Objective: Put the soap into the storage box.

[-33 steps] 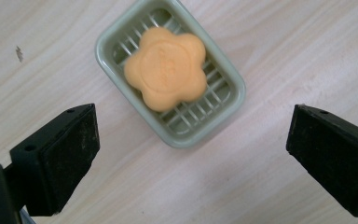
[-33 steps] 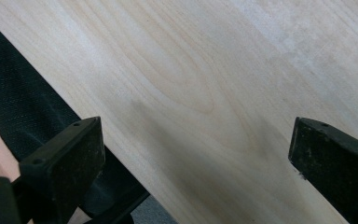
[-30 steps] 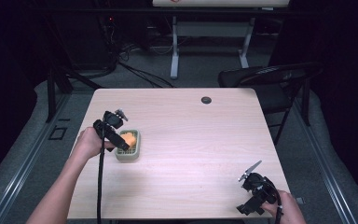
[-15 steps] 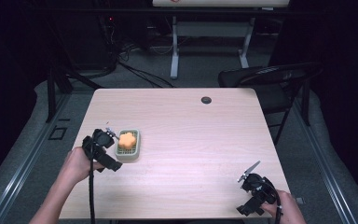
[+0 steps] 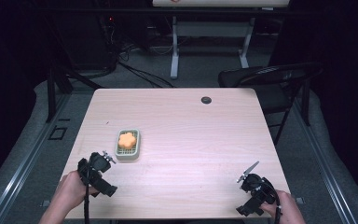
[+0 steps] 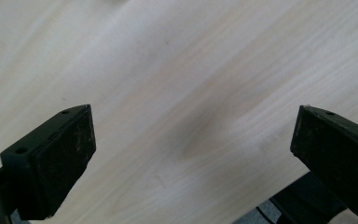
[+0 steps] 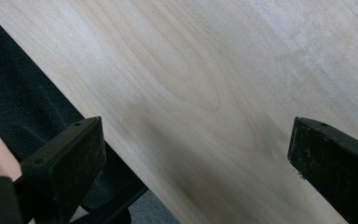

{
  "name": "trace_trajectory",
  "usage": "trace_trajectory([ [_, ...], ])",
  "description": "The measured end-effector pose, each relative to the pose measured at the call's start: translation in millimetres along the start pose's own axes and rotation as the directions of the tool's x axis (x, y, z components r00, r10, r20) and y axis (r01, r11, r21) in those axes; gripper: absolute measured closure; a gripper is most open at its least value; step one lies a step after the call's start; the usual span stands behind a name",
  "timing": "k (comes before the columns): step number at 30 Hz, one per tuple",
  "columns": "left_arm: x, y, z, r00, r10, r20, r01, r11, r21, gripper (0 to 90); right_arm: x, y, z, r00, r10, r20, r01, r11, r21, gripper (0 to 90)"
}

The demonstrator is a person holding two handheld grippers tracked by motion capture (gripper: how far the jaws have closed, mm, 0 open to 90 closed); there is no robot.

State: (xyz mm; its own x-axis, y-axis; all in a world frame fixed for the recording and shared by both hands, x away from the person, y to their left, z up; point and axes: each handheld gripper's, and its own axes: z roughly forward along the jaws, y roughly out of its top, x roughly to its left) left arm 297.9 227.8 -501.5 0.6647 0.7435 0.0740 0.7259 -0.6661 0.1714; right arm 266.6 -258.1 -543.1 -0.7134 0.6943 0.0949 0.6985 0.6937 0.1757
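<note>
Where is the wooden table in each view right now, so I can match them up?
High view: the table fills the centre, with a green tray left of middle.
Left gripper view: its wood spans the frame behind the open left hand-held gripper.
Right gripper view: wood covers the upper right behind the right hand-held gripper; its edge runs diagonally at left.
Shared landmark: the pale wood grain.

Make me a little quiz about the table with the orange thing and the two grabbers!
1. True or false: the orange flower-shaped piece lies in the green tray.
2. Which gripper is nearer the tray? A) left gripper B) right gripper
3. Fill the gap: in the left gripper view the jaws stand wide ____, with bare table between them.

Key: 1 true. 2 A. 3 apart.
</note>
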Motion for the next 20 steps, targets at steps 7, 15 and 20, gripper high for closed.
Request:
trace_trajectory([
  [7, -8.4, -14.8, 22.0, 0.9989, -0.017, 0.043, 0.015, 0.9986, 0.05, 0.0, 1.3, 0.5, 2.0, 1.0, -0.004, -0.004, 0.004, 1.0, 0.0, 4.3],
  [15, -0.2, -18.9, 33.6, 0.998, -0.031, 0.054, 0.029, 0.9986, 0.045, 0.0, 0.8, 0.2, 0.8, 0.9998, -0.015, 0.011, 0.015, 1.0, 0.014, 4.3],
  [20, 2.0, -16.9, 32.6, 0.9967, -0.037, 0.072, 0.037, 0.9993, 0.003, 0.0, 1.3, 0.2, 1.3, 0.9998, -0.017, 0.01, 0.016, 1.0, 0.017, 4.3],
])
